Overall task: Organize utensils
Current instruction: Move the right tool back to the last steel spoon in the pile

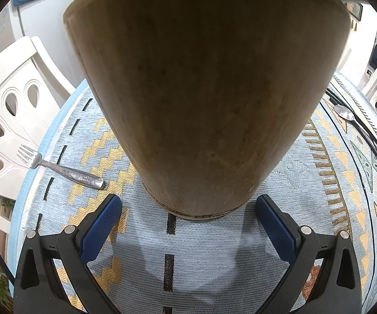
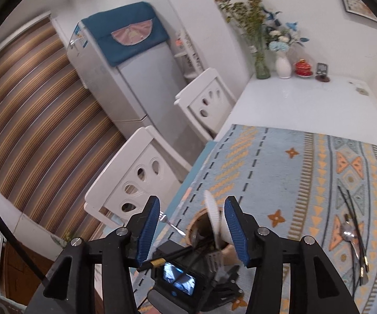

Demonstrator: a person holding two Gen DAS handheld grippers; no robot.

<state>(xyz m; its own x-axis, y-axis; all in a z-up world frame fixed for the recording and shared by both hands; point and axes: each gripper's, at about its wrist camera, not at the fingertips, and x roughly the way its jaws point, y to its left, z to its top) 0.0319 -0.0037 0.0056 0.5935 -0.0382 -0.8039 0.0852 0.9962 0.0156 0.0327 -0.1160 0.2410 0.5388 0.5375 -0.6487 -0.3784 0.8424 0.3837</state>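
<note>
Brown wood, plain and matte: a tall round utensil holder (image 1: pixel 201 99) stands upright on the woven cloth (image 1: pixel 209 248), a pale blue runner with orange zigzags and black dashes. In the left wrist view it fills most of the frame.

Left gripper (image 1: pixel 188 209): jaws spread wide, blue pads on either side of the holder's base and just short of it. Pads not pressing on the wood; nothing held.

Fork (image 1: pixel 57 166): lies flat on the cloth to the left of the holder, apart from it, tines out over the cloth's edge toward a white chair (image 1: pixel 8 120).

Spoon (image 1: pixel 344 112): on the far right of the cloth, well apart from the holder, lying beside thin black chopsticks (image 1: pixel 358 128).

Right gripper (image 2: pixel 192 226): above the holder's open mouth, looking down into it. Jaws about half open. A white ribbed spoon-like utensil (image 2: pixel 213 214) stands tilted between the blue pads, lower end inside the holder; blurred, and the pads do not seem to press on it. Dark sticks also lean out of the holder's mouth.

Below, the left gripper's camera body with its small lit screen (image 2: pixel 179 280) shows in the right wrist view.

Background: fridge (image 2: pixel 125 73) with a blue cover, flower vases on the white table (image 2: pixel 306 102) beyond the cloth.
</note>
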